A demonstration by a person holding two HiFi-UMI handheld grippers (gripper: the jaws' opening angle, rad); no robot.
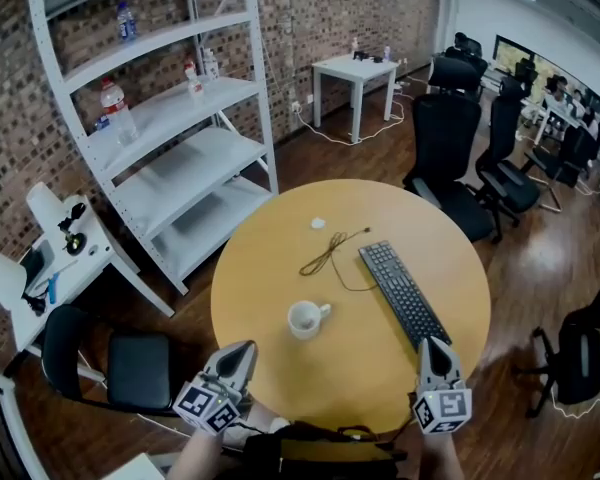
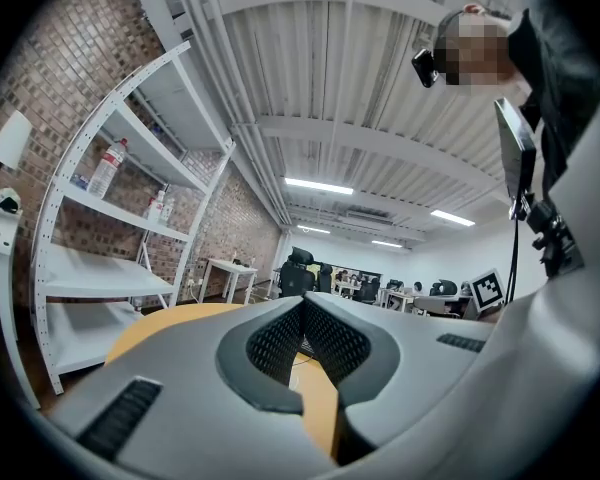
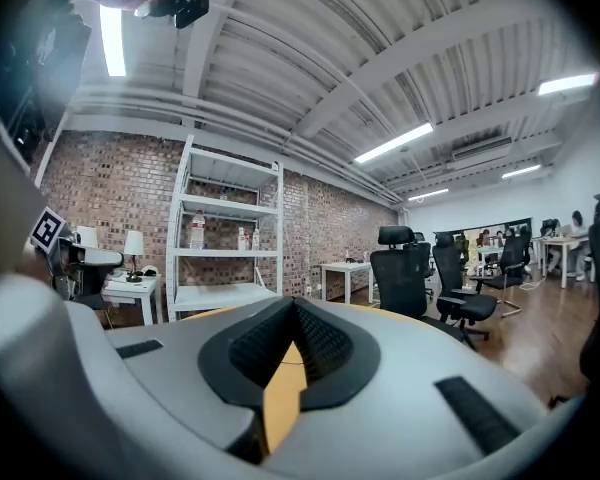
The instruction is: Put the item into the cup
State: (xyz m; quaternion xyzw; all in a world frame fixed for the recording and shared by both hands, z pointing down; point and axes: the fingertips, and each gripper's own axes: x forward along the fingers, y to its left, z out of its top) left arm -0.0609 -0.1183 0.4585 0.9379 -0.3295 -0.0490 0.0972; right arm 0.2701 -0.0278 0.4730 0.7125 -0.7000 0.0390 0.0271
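A white cup (image 1: 306, 319) with its handle to the right stands near the middle of the round yellow table (image 1: 270, 268). A small white item (image 1: 318, 224) lies on the far part of the table, well beyond the cup. My left gripper (image 1: 245, 348) is held at the table's near-left edge, its tips short of the cup. My right gripper (image 1: 432, 344) is at the near-right edge, by the keyboard's near end. In both gripper views the jaws meet at their tips, left gripper (image 2: 303, 301) and right gripper (image 3: 292, 303), with nothing between them.
A black keyboard (image 1: 403, 293) lies diagonally on the table's right side, and a thin black cable (image 1: 330, 253) lies beside it. A white shelf unit (image 1: 170, 118) stands at the back left, with office chairs (image 1: 450, 138) at the back right and a black chair (image 1: 130, 368) at the near left.
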